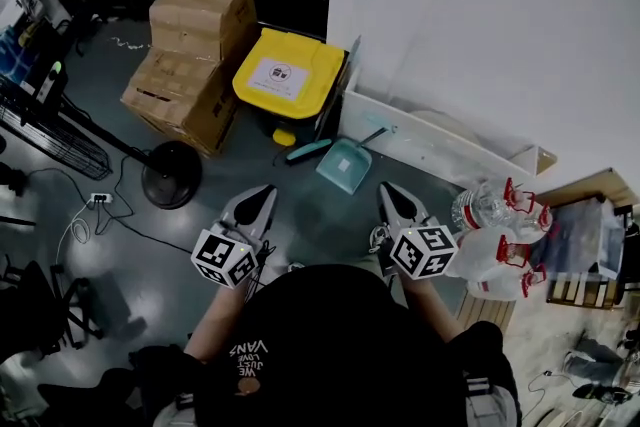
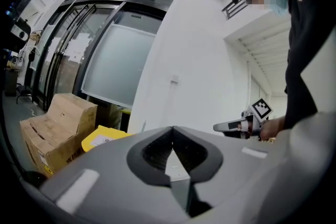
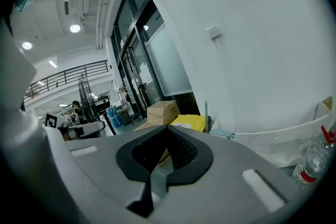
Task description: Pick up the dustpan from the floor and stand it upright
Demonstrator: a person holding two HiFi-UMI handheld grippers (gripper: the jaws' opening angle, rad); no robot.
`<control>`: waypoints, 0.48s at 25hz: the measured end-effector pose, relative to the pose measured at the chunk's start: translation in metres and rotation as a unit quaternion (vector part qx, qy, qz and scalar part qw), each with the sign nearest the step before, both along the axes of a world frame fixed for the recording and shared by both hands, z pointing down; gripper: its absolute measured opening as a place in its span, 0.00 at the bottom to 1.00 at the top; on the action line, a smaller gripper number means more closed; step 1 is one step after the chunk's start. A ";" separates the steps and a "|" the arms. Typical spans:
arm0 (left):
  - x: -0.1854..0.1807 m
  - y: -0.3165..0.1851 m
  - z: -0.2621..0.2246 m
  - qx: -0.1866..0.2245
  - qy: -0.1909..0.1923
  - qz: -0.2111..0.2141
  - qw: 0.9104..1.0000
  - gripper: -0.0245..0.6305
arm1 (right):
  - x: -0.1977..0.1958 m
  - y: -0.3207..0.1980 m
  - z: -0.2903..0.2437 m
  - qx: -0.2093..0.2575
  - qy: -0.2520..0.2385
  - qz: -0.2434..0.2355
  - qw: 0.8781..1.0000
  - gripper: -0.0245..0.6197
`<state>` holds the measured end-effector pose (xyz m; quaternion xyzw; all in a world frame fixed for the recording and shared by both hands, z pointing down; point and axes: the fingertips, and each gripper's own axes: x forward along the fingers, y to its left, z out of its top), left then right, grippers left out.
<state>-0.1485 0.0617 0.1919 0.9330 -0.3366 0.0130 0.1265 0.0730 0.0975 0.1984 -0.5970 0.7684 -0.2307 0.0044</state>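
Only "VANS" can be read, printed upside down on the person's black garment [image 1: 330,340].

Head view dim and soft; gripper views brighter, fisheye-warped, dark-cornered

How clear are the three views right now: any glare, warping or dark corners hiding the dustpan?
Head view: dim but even, dustpan distinct on the floor, wall bright without washout. Left gripper view: fisheye bows the door frames, corners black. Right gripper view: same warp, ceiling lamps flare top left.
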 end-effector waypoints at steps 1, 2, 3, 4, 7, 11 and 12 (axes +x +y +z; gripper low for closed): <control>-0.002 -0.001 -0.002 0.002 0.000 -0.001 1.000 0.12 | -0.001 -0.001 -0.002 0.001 0.003 -0.001 1.000 0.04; -0.003 -0.001 -0.004 0.005 0.000 -0.003 1.000 0.12 | -0.002 -0.001 -0.004 0.003 0.006 -0.002 1.000 0.04; -0.005 -0.001 -0.006 0.007 0.001 -0.005 1.000 0.12 | -0.003 -0.002 -0.006 0.005 0.009 -0.004 1.000 0.04; -0.006 -0.002 -0.007 0.010 0.002 -0.006 1.000 0.12 | -0.004 -0.003 -0.007 0.007 0.012 -0.005 1.000 0.04; -0.008 -0.003 -0.010 0.015 0.005 -0.008 1.000 0.12 | -0.009 -0.005 -0.012 0.013 0.022 -0.008 1.000 0.04; -0.010 -0.005 -0.013 0.019 0.008 -0.011 1.000 0.12 | -0.016 -0.007 -0.016 0.018 0.030 -0.016 0.999 0.04; -0.010 -0.005 -0.013 0.020 0.008 -0.011 1.000 0.12 | -0.017 -0.007 -0.016 0.018 0.032 -0.017 0.999 0.04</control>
